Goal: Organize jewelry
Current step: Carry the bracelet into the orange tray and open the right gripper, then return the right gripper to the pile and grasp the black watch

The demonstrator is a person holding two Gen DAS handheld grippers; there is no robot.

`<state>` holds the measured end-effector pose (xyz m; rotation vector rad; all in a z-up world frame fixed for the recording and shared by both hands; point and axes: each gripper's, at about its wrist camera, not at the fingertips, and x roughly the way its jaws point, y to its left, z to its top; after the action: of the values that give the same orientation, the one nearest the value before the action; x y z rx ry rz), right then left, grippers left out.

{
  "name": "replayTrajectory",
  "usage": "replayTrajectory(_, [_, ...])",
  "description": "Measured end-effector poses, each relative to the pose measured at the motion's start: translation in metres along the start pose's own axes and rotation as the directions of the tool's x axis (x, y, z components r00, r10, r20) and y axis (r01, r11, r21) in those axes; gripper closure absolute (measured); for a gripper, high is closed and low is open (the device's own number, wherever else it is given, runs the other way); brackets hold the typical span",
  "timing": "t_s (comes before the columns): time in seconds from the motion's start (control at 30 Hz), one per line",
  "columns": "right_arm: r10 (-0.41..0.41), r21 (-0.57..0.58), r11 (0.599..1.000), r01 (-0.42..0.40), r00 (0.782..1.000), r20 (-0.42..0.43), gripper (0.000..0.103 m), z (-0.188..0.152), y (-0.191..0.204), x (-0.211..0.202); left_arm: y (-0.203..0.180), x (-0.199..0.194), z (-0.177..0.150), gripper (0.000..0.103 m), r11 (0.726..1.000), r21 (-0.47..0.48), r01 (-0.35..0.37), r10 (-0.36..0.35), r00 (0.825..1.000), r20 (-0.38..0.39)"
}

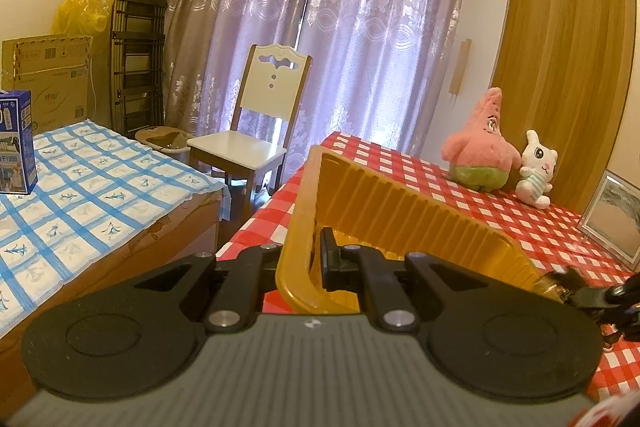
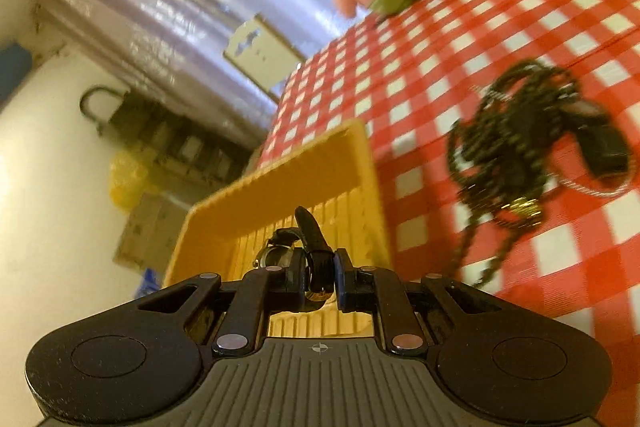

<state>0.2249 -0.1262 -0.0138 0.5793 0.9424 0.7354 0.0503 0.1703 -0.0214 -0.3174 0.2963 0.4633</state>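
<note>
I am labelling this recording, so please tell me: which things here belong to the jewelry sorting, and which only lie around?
For the job:
- yellow tray, its wall held by the left gripper
- black-strap watch, in the right gripper over the tray
- tangled black chains on the checked tablecloth

Just lying about:
- pink starfish plush
- white bunny plush
- picture frame
- white chair
</note>
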Motion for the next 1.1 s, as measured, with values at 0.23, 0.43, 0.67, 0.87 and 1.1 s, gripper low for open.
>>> replayTrajectory(0.23, [-0.119,-0.167,0.979,0.113,0.993,-0.024,0.088,-0.023,0.019,0.034,0.001,0.0,-0.002,0.095,1.0,0.0,0.001,-0.001,1.0,-0.003])
replayTrajectory(0.43, [-0.134,-0.296,0.947,0.125,0.991,-0.009,0.078,-0.032,0.028,0.036,0.006,0.0,-0.004,0.095,1.0,-0.002,0.0,0.0,1.0,-0.007])
replayTrajectory(0.67, [-0.1,-0.348,0.929,0.124,0.991,0.086,0.047,-0.045,0.031,0.01,0.006,0.001,-0.003,0.095,1.0,-0.001,-0.009,0.009,1.0,-0.012])
replayTrajectory(0.87, [-0.16,-0.32,0.924,0.207,0.973,0.169,0.047,-0.043,0.008,-0.022,0.006,0.003,-0.001,0.095,1.0,0.005,-0.013,0.013,1.0,-0.009])
replayTrajectory(1.1, [-0.272,-0.226,0.92,0.321,0.936,0.224,0.047,-0.033,-0.033,-0.058,0.004,0.005,0.0,0.095,1.0,0.011,-0.015,0.015,1.0,-0.007])
